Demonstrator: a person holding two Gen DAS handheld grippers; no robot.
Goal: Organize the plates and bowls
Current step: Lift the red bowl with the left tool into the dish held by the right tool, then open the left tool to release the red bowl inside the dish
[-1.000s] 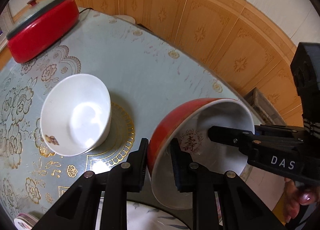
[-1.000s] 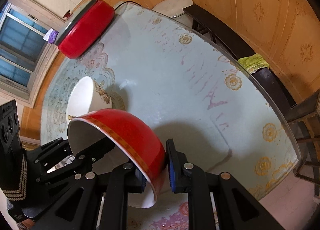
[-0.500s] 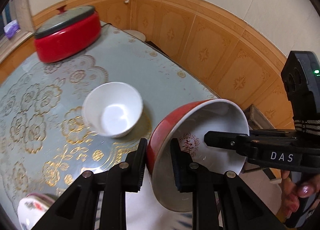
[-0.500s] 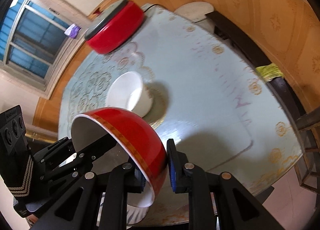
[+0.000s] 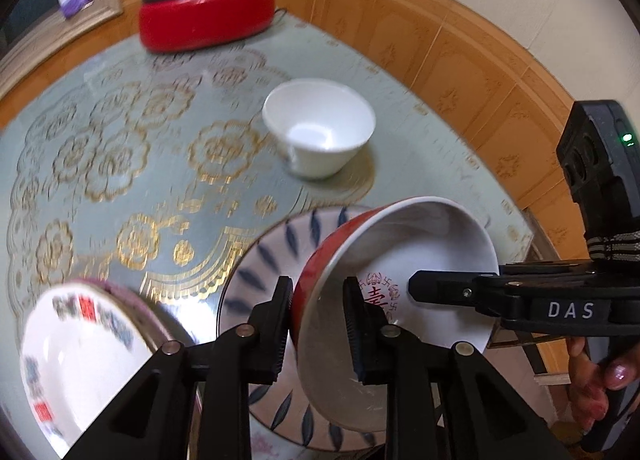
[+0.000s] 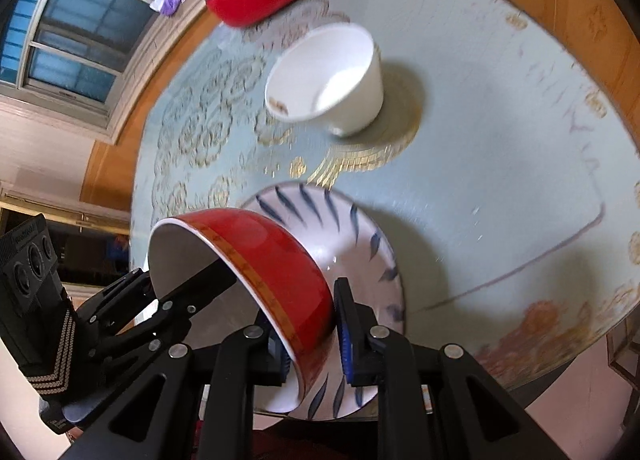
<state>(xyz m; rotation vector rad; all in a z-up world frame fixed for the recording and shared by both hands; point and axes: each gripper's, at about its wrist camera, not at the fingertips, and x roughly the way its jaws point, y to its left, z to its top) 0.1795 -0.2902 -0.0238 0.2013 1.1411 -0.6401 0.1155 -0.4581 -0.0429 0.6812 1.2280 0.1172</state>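
Note:
A red bowl (image 5: 420, 244) with a white inside hangs tilted above a white plate with blue leaf marks (image 5: 256, 272). My left gripper (image 5: 318, 324) is shut on the bowl's near rim, one finger outside and one inside. From the right, my right gripper (image 6: 310, 344) is shut on the opposite rim of the red bowl (image 6: 272, 260). The blue-leaf plate (image 6: 352, 232) lies flat on the table beneath the bowl. A plain white bowl (image 5: 320, 127) stands upright farther back, apart from both grippers.
A patterned bowl (image 5: 80, 344) sits at the lower left near the table's front edge. A red lidded cooker (image 5: 208, 15) stands at the far side of the round glass-topped table (image 5: 120, 99). Wood-panelled wall runs close behind and to the right.
Both grippers have carried the red bowl back toward the near edge. The blue-leaf plate has come into view under it, and the white bowl now lies farther away.

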